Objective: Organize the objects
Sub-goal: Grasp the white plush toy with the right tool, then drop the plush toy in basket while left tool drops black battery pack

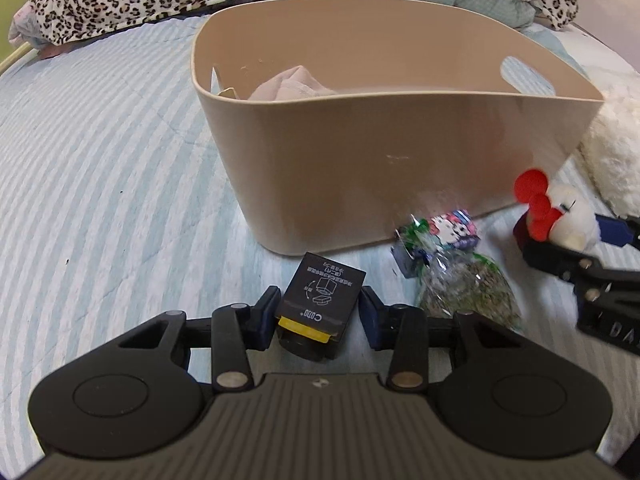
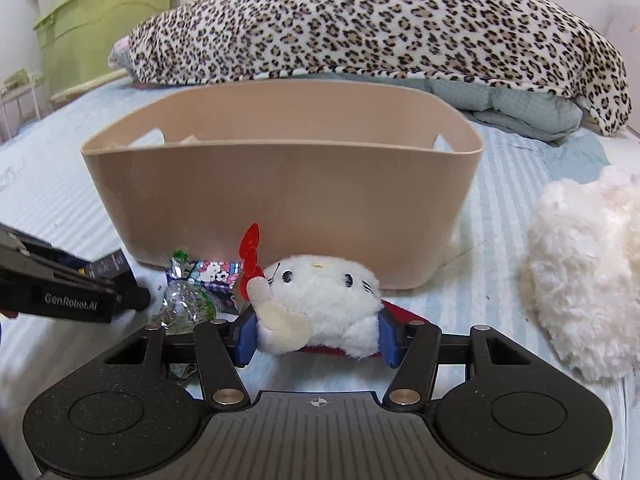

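Note:
A beige plastic basket (image 1: 360, 168) stands on the striped bed, with pinkish cloth (image 1: 288, 86) inside. My left gripper (image 1: 320, 316) straddles a small black box with a yellow end (image 1: 320, 300); its left pad touches the box and a small gap shows at the right pad. My right gripper (image 2: 316, 340) is shut on a white cat plush with a red bow (image 2: 320, 300), lying in front of the basket (image 2: 280, 208). The plush also shows in the left wrist view (image 1: 560, 220). A clear crinkly bag (image 1: 460, 284) and a cartoon-print packet (image 1: 452, 228) lie between the two grippers.
A fluffy white plush (image 2: 584, 272) lies to the right of the basket. A leopard-print blanket (image 2: 360, 24) is heaped on folded blue bedding behind it. A green storage bin (image 2: 100, 28) stands beyond the bed at the left.

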The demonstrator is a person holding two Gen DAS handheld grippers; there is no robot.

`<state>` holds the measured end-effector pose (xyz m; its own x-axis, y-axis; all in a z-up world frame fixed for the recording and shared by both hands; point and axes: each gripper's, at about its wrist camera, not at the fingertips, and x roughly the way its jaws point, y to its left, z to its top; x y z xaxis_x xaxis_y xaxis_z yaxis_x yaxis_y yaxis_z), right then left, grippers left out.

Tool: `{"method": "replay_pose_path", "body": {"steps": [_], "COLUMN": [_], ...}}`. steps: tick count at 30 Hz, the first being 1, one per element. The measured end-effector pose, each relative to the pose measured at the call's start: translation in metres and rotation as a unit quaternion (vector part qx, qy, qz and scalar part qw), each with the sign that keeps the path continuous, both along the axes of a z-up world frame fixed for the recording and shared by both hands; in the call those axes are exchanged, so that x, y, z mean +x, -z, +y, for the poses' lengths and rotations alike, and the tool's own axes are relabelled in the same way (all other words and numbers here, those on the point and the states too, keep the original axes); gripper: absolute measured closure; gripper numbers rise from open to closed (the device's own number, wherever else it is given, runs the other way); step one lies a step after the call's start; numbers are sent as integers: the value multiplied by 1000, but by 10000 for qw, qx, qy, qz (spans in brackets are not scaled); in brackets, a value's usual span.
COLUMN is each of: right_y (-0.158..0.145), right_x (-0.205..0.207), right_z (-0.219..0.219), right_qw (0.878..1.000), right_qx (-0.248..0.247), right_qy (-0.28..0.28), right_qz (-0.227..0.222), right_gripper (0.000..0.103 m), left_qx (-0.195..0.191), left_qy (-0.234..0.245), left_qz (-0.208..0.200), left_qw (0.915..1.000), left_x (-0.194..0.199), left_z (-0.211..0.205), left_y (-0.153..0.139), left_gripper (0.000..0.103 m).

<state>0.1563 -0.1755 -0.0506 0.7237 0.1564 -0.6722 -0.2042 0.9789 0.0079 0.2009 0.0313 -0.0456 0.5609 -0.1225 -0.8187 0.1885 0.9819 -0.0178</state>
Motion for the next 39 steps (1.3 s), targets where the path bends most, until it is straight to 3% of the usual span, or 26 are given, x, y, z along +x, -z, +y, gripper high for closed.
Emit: {"method": "replay_pose_path", "body": {"steps": [5,14,21,28,32,39], "right_y": [-18,-74,-109,-125,-126,-104], "right_x": [-14,-27,-18,11,35,74], "right_z": [-12,-28,-32,-23,-16,6], "right_qw": [9996,9956,9899,9865,9868,9928], "right_qx": [256,508,547,328,407,36], "right_qy": [72,166,259,261,264,130], "right_qz": [-136,-767,-1282,-1585,-1543,-1188], "right_gripper": [48,48,48,48,48,48], "left_qx": [-42,-47,-3,3,173,249], "left_qy": [73,212,88,-61,-231,-309], "left_qz": [-233,-1127,-1661,-1804,-1775,-1430], "left_qw": [9997,9934,9861,9836,9837,9889], "left_x": [-17,-44,-35,3,29,67], "left_z": [3,-1,-4,-7,-14,-21], "left_y": [-21,-84,-116,-121,-114,-91], "left_gripper": [59,59,59,59,59,59]}}
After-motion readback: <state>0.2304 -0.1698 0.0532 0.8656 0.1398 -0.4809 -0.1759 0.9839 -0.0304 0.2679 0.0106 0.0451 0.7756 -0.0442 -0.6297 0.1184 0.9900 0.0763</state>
